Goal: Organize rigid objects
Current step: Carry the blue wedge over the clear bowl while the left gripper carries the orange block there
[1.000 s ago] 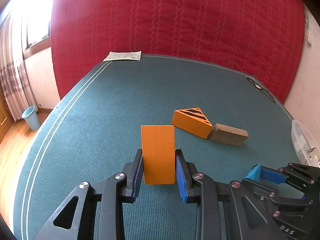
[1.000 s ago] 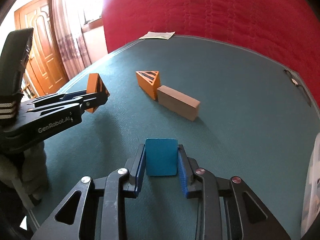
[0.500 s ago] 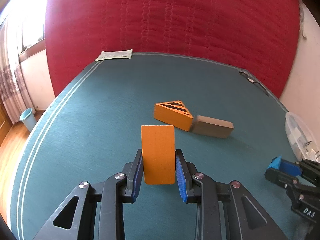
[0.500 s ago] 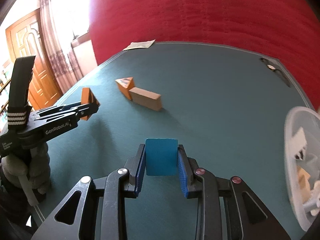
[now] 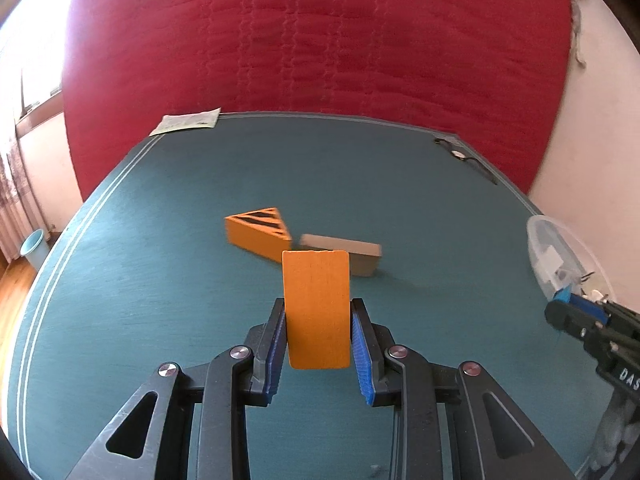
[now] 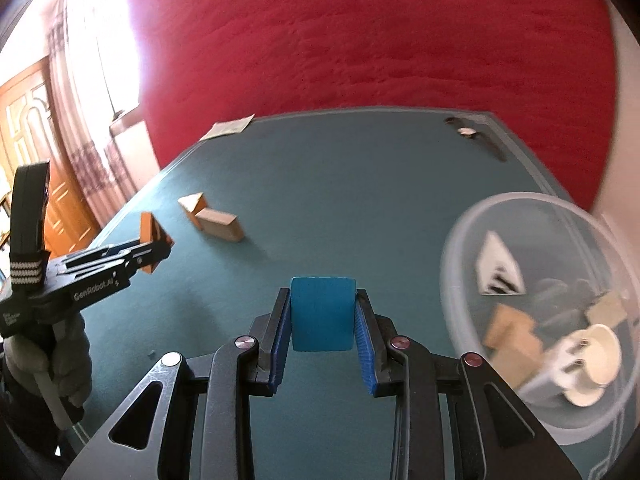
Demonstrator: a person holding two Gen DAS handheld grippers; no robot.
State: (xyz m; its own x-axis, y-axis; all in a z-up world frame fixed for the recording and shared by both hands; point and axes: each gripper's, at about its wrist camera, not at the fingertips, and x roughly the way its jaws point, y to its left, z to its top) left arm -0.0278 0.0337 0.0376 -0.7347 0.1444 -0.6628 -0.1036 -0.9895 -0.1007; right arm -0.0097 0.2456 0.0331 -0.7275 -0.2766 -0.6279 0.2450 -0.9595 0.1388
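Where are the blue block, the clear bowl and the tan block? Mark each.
blue block (image 6: pixel 322 314), right wrist view, front face.
clear bowl (image 6: pixel 450 276), right wrist view, left wall.
tan block (image 5: pixel 365 252), left wrist view, top face.

Left wrist view: low over the green table (image 5: pixel 160 280), looking along its fingers toward the red quilt (image 5: pixel 320 40), close behind the orange block (image 5: pixel 316 308). Right wrist view: same heading, further right, beside the clear tub (image 6: pixel 460 264). Shared: orange wedge (image 5: pixel 256 232) and brown block (image 5: pixel 344 252), paper (image 6: pixel 230 127), each other's gripper.
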